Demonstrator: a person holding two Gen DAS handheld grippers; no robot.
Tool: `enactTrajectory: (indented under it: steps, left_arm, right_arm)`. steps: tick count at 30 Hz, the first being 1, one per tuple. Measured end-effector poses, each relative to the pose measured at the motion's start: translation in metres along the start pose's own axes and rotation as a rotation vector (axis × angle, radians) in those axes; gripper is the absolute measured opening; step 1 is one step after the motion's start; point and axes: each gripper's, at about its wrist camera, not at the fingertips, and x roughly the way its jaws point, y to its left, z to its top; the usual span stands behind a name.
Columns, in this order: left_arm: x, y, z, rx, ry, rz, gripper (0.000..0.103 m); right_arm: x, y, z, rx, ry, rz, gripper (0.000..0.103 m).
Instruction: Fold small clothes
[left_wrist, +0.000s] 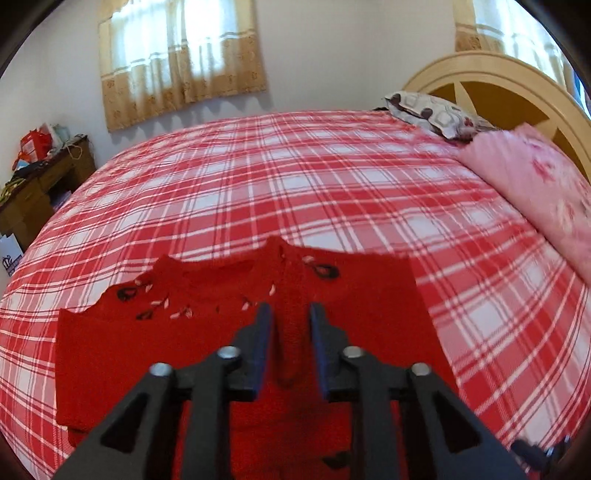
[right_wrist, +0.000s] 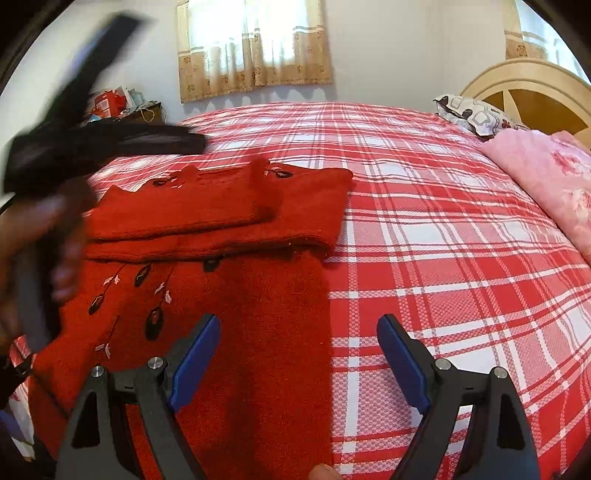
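Note:
A red knitted sweater (left_wrist: 147, 350) with dark leaf embroidery lies on the red-and-white plaid bed (left_wrist: 295, 177). Its top part is folded over the body (right_wrist: 221, 206). My left gripper (left_wrist: 291, 319) hovers low over the sweater with its jaws a little apart. A raised ridge of red knit stands between the pads without being pinched. In the right wrist view a hand holds that gripper at the left edge, blurred, its fingers (right_wrist: 166, 138) spread. My right gripper (right_wrist: 299, 332) stands wide open over the sweater's right edge (right_wrist: 317, 295), holding nothing.
A pink floral quilt (left_wrist: 535, 184) and a patterned pillow (left_wrist: 432, 110) lie at the head of the bed, against a pale wooden headboard (left_wrist: 491, 74). A cluttered wooden desk (left_wrist: 40, 173) stands beyond the bed's left side. Curtained windows (left_wrist: 177, 55) are behind.

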Motion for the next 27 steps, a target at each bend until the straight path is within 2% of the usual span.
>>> enactTrajectory:
  steps: [1,3,4,6,12,14,16,18,22,24,25,27]
  left_arm:
    - [-0.011,0.003,-0.004,0.018,-0.021,-0.006,0.046]
    - [-0.031,0.012,-0.013,0.045,-0.075,0.011,0.073]
    - [-0.048,0.024,-0.023,0.067,-0.118,0.033,0.077]
    - [-0.066,0.048,-0.040,0.088,-0.150,0.074,0.088]
    - [-0.060,0.132,-0.092,0.094,-0.070,0.255,0.089]
    - [-0.047,0.151,-0.101,0.060,-0.015,0.277,0.089]
    - [-0.034,0.170,-0.107,0.003,0.043,0.251,0.089]
    - [-0.023,0.175,-0.105,-0.027,0.065,0.261,0.089]
    - [-0.008,0.185,-0.105,-0.108,0.081,0.269,0.092]
    - [-0.008,0.192,-0.110,-0.151,0.083,0.270,0.096]
    - [-0.009,0.195,-0.113,-0.170,0.087,0.250,0.096]
    - [-0.009,0.205,-0.118,-0.202,0.090,0.222,0.097]
  right_arm:
    - [0.000,0.000,0.000,0.003,-0.001,0.000,0.087]
    - [0.000,0.000,-0.001,0.006,-0.006,0.003,0.087]
    - [-0.001,-0.001,-0.001,0.012,-0.006,0.005,0.087]
    - [-0.003,-0.002,0.001,0.034,-0.006,0.024,0.087]
    - [-0.006,-0.005,0.033,0.121,0.008,0.123,0.087]
    - [0.005,0.001,0.052,0.151,0.045,0.171,0.087]
    - [0.019,0.009,0.072,0.162,0.071,0.174,0.086]
    - [0.038,0.024,0.091,0.151,0.093,0.172,0.076]
    - [0.083,0.049,0.114,0.145,0.157,0.158,0.068]
    - [0.104,0.058,0.116,0.135,0.183,0.128,0.053]
    - [0.116,0.063,0.116,0.128,0.206,0.115,0.050]
    - [0.129,0.068,0.113,0.110,0.235,0.097,0.036]
